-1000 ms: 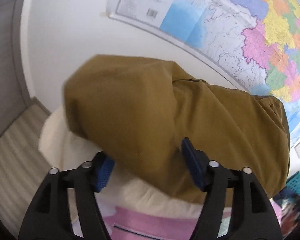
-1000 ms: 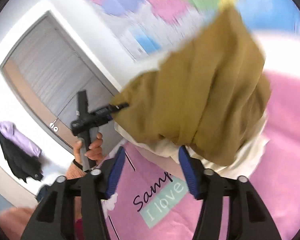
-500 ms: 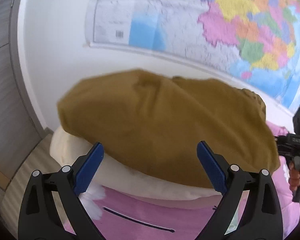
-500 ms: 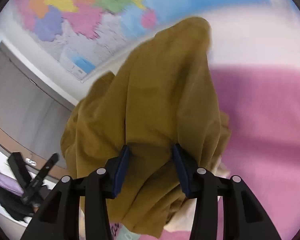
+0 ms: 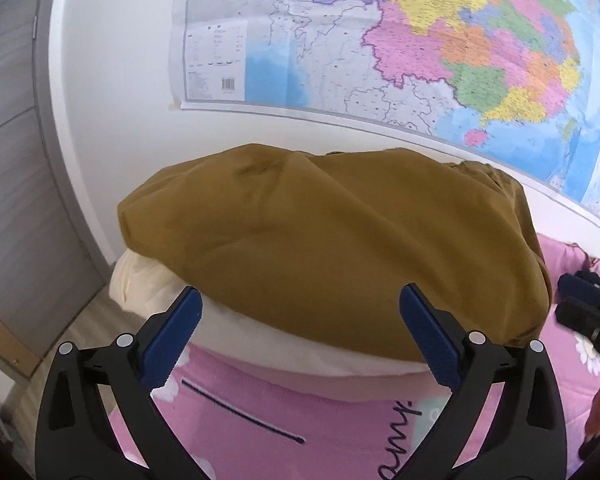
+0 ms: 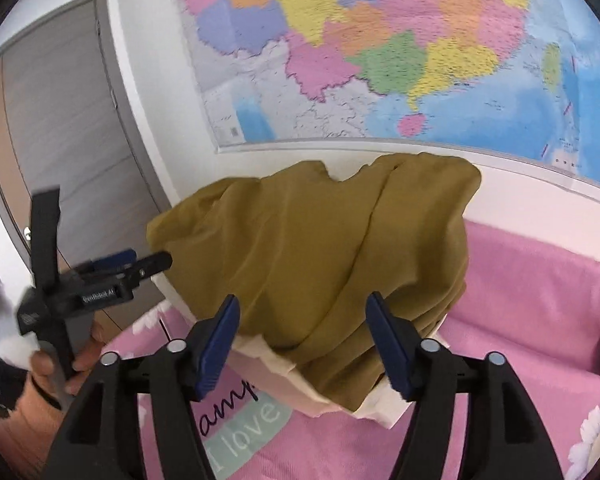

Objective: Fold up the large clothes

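Your left gripper (image 5: pixel 300 326) has just opened its jaws wide and drawn back from the mustard-brown folded cloth garment (image 5: pixel 332 248), which it touched a second ago. Your right gripper (image 6: pixel 302 338) has likewise just opened off the fold it pinched half a second ago, and the garment, then hanging bunched, now lies spread over the cream pillow (image 5: pixel 148 280).

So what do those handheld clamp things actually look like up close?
Each is black plastic with two angular fingers, silver rivets at the joints and ribbed blue pads inside the tips: left gripper, right gripper. From the right wrist view, the left one has a pistol-style handle and small white lettering on its side.
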